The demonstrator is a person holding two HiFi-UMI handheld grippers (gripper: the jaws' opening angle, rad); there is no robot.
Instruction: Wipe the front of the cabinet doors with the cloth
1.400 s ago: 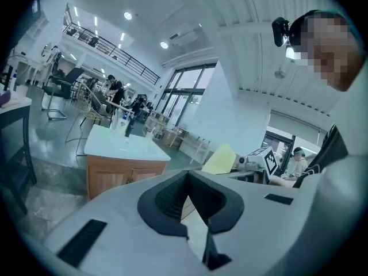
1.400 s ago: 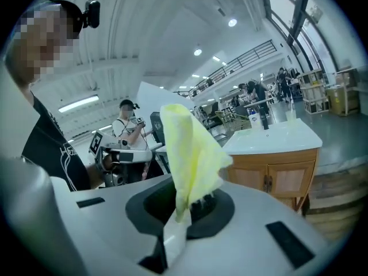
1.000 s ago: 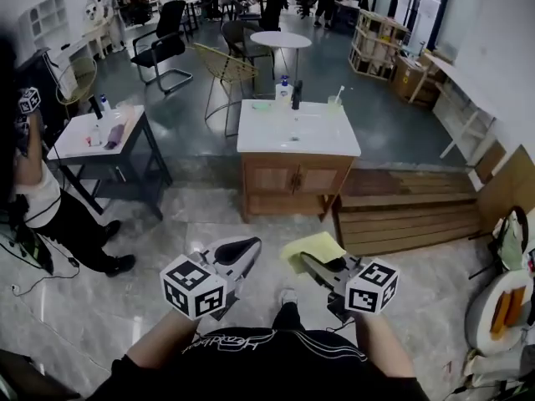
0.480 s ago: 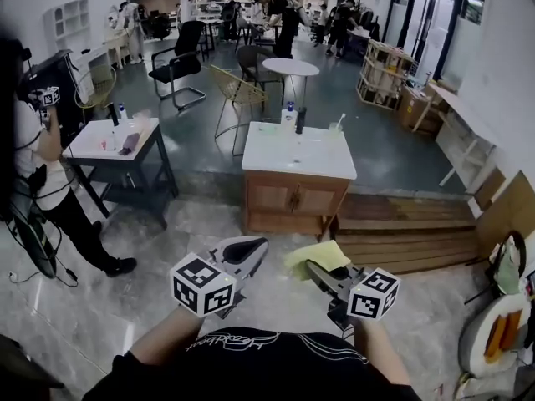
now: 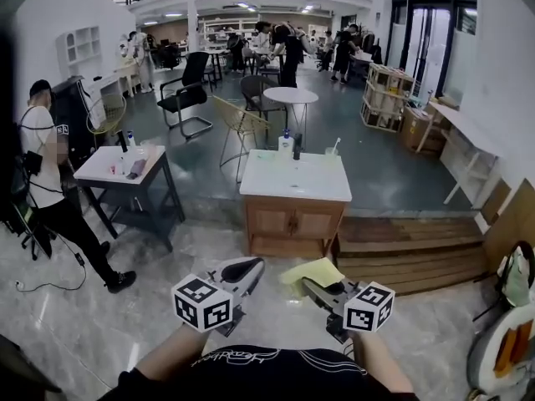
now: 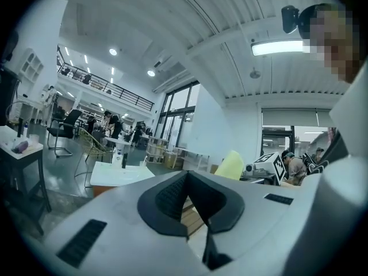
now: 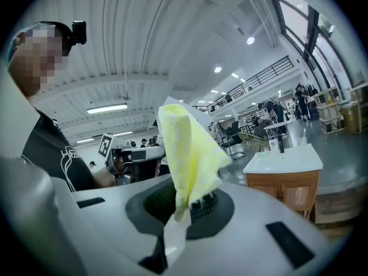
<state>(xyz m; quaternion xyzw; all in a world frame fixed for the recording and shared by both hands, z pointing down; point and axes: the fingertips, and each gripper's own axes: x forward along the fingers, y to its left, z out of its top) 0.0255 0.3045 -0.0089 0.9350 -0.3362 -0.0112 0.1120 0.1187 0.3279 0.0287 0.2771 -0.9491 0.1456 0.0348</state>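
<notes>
Head view, right gripper (image 5: 309,282): its fingers are clamped on a yellow cloth (image 5: 313,269), which spreads out flat just ahead of the fingertips.
Head view, left gripper (image 5: 248,265): held beside the right one and apart from it, with nothing at its fingers.
Head view, cabinet doors (image 5: 292,221): two wooden doors under a white countertop (image 5: 292,180), well ahead of both pairs of fingers. The cloth touches neither door, so I judge the wiping not yet begun.
Left gripper view, fingers (image 6: 168,198): pressed together and empty; the cloth shows off to their right.
Right gripper view, fingers (image 7: 202,203): closed on the cloth's lower edge, pinching it between the pads. The rest stands up above them in a folded peak, and a thin tail hangs below.
Right gripper view, cabinet doors: to the right beyond the fingers, far off.
Handling: the cloth looks light, thin and limp. It will likely droop and fold on contact and cannot be damaged by squeezing.
Where to hold: the present pinch near one edge leaves most of the cloth free. A bunched pad ahead of the fingertips would probably press flatter on the doors.
</notes>
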